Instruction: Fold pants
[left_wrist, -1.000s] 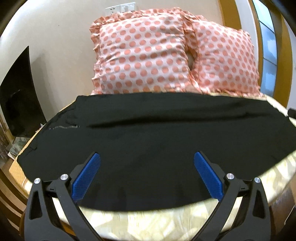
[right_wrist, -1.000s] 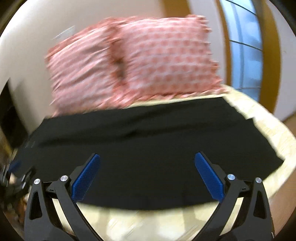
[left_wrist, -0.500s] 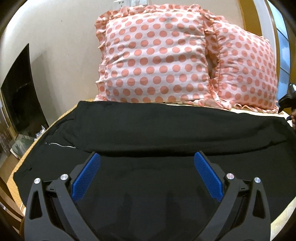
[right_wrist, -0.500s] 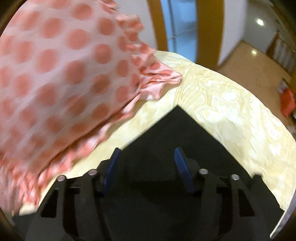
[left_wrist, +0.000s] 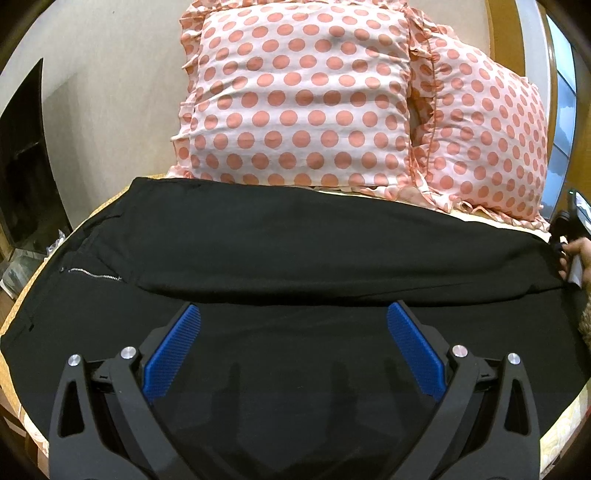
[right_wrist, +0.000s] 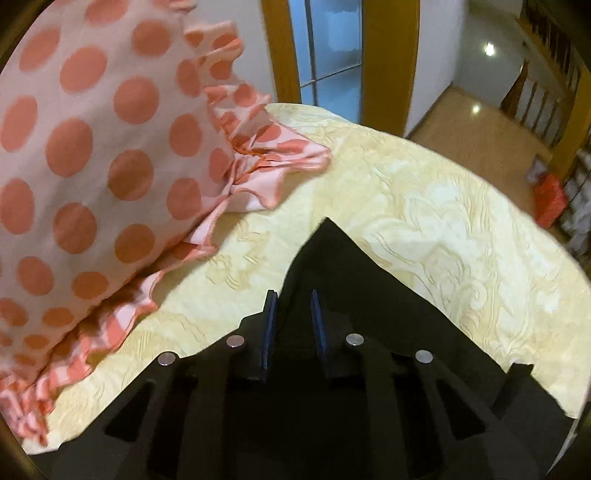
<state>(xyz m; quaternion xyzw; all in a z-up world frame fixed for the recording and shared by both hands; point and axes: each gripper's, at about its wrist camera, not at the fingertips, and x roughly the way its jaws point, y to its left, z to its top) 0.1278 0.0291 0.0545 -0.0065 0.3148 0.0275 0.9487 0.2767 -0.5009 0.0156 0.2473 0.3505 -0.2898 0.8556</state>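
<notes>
Black pants (left_wrist: 295, 251) lie flat across the bed, waist and silver zipper (left_wrist: 92, 274) at the left, legs running right. My left gripper (left_wrist: 293, 325) is open and empty, low over the near leg. My right gripper (right_wrist: 293, 299) is at the far leg's hem corner (right_wrist: 332, 258), its blue pads closed down to a narrow gap around the black cloth. It also shows at the right edge of the left wrist view (left_wrist: 570, 236), held by a hand.
Two pink polka-dot pillows (left_wrist: 303, 99) (right_wrist: 85, 155) lean against the wall behind the pants. The cream patterned bedspread (right_wrist: 424, 221) shows past the hem. A dark screen (left_wrist: 26, 158) stands at the left. A wooden doorway (right_wrist: 388, 55) and the floor lie beyond the bed.
My right gripper swung to the far hem corner and closed from wide open to a narrow gap on the cloth. My left gripper moved forward and lower over the pants, still open.
</notes>
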